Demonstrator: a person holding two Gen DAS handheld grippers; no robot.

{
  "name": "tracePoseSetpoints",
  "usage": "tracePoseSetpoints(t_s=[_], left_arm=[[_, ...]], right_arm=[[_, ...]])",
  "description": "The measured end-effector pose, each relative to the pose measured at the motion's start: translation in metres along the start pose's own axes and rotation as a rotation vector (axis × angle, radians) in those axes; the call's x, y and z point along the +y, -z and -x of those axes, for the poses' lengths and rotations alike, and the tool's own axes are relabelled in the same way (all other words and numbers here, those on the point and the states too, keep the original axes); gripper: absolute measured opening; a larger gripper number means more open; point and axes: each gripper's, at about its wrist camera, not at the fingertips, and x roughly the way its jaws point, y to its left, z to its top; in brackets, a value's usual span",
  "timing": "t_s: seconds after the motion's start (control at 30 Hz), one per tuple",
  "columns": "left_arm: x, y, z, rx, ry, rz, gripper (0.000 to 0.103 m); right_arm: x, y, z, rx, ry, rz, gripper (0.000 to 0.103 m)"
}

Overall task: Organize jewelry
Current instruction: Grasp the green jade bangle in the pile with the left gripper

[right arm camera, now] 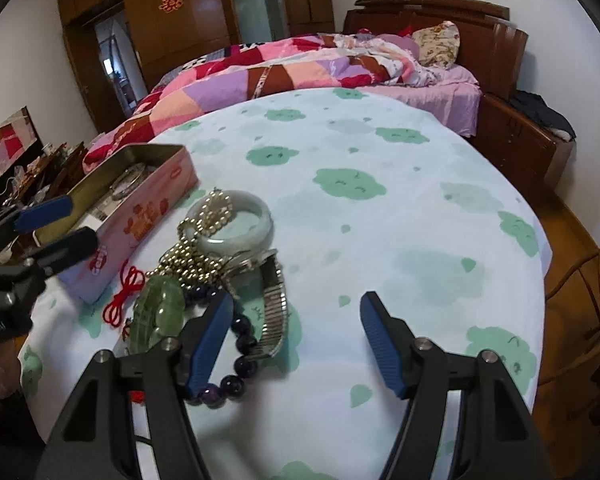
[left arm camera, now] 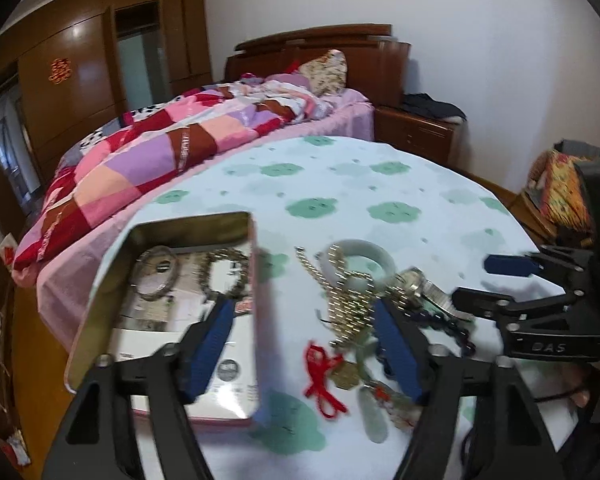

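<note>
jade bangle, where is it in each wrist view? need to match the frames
Left wrist: jade bangle sits upper centre, beyond the gold bead chain, right of the tin.
Right wrist: centre-left, jade bangle under the bead chain, right of the pink tin.
Shared landmark: the tin.

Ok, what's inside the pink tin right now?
The pink tin holds a silver bangle and a gold bead bracelet, lying on printed paper. The left gripper, open, has one finger over the tin, covering part of its floor.
</note>
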Motion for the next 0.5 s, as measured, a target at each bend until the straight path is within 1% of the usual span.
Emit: tracePoseSetpoints(t_s=[0.13,0.2,0.23,0.27,0.37,0.5], left_arm=[[-0.014,0.005,-0.007,0.033,0.032,-0.041,0.056],[-0.018,0.007,-0.011,0.048,0.049,-0.055,0.054],[-0.020,0.008,-0.013,0.056,0.056,-0.059,0.052],[-0.021,0.008,-0.015,0.064,0.063,-0.063,0.048],[-0.022,0.010,-0.020,0.091,0.087,-0.061,0.047],[-0.027,0.013,-0.026,0.123,0.117,-0.073,0.042]], right_arm=[[0.005,0.000,-0.006,0.009,0.000,0.021,0.067],[0.006,-0.003,-0.011,0.021,-0.010,0.021,0.058],[0.007,-0.004,-0.012,0.024,-0.017,0.022,0.056],[0.007,-0.005,-0.015,0.031,-0.022,0.025,0.053],[0.009,-0.004,-0.017,0.038,-0.006,0.037,0.052],[0.006,-0.001,-0.018,0.048,0.006,0.032,0.052]])
